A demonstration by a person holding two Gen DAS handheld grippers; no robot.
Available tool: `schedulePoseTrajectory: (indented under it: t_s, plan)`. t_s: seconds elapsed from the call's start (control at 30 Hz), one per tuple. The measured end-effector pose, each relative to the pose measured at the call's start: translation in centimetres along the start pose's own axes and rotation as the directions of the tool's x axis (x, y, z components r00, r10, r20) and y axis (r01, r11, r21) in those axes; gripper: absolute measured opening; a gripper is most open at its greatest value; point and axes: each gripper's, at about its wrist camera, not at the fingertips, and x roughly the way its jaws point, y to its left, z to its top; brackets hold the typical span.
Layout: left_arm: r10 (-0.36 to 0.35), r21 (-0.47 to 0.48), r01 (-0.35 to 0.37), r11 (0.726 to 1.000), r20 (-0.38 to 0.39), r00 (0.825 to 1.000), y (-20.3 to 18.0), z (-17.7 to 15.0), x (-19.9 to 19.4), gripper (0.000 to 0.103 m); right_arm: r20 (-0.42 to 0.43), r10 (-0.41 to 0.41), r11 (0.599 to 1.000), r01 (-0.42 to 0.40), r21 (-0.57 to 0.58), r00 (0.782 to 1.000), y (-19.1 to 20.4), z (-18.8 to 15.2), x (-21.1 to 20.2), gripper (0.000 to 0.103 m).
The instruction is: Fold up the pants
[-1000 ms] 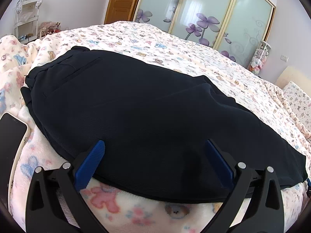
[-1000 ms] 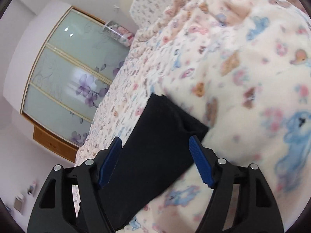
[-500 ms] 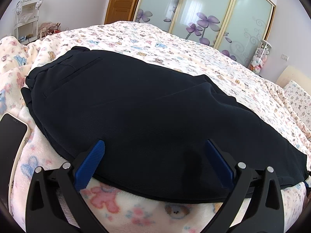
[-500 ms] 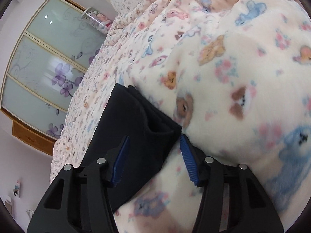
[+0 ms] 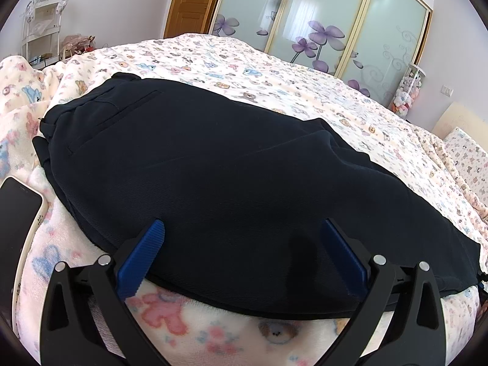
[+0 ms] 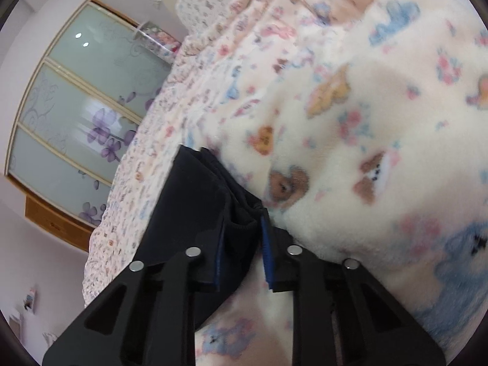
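Two grippers work over the dark pants, which lie flat across the cartoon-print blanket on the bed. The left gripper hangs at the near edge, fingers spread wide over the cloth, gripping nothing. The right gripper is closing narrow on the bunched hem end of the pants. A phone lies beside the waistband.

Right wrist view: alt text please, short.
The right gripper is closing its blue pads on the hem end of dark pants, which lie on a cream cartoon-print blanket; a floral glass wardrobe stands behind.
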Motion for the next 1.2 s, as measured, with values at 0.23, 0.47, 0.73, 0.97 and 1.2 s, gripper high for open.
schedulePoseTrajectory:
  t_s: [0.23,0.47,0.73,0.97,1.2]
  plan:
    - [-0.006,-0.004,0.006,1.0,0.004,1.0,0.0,0.0,0.0,0.101,0.085,0.11,0.981,-0.095,-0.169,0.99,6.2,-0.4,-3.1,0.017]
    - [-0.016,-0.012,0.017,1.0,0.011,1.0,0.2,0.1,-0.1,0.101,-0.007,0.315,0.885,-0.297,-0.359,0.949,16.8,-4.5,-4.4,0.017]
    - [-0.054,-0.04,0.055,0.998,0.034,0.998,0.7,0.0,-0.3,0.101,-0.308,0.456,0.722,-0.549,-0.421,0.835,27.6,-15.3,-1.9,0.017]
    - [-0.087,-0.061,0.09,0.994,0.05,0.995,1.2,0.0,-0.4,0.101,-0.571,0.268,0.735,-0.548,-0.4,0.776,30.0,-27.1,5.8,0.017]
    - [-0.116,-0.086,0.122,0.989,0.07,0.991,1.5,-0.1,-0.5,0.101,-0.555,0.352,0.706,-0.603,-0.372,0.754,31.3,-27.6,4.4,0.017]
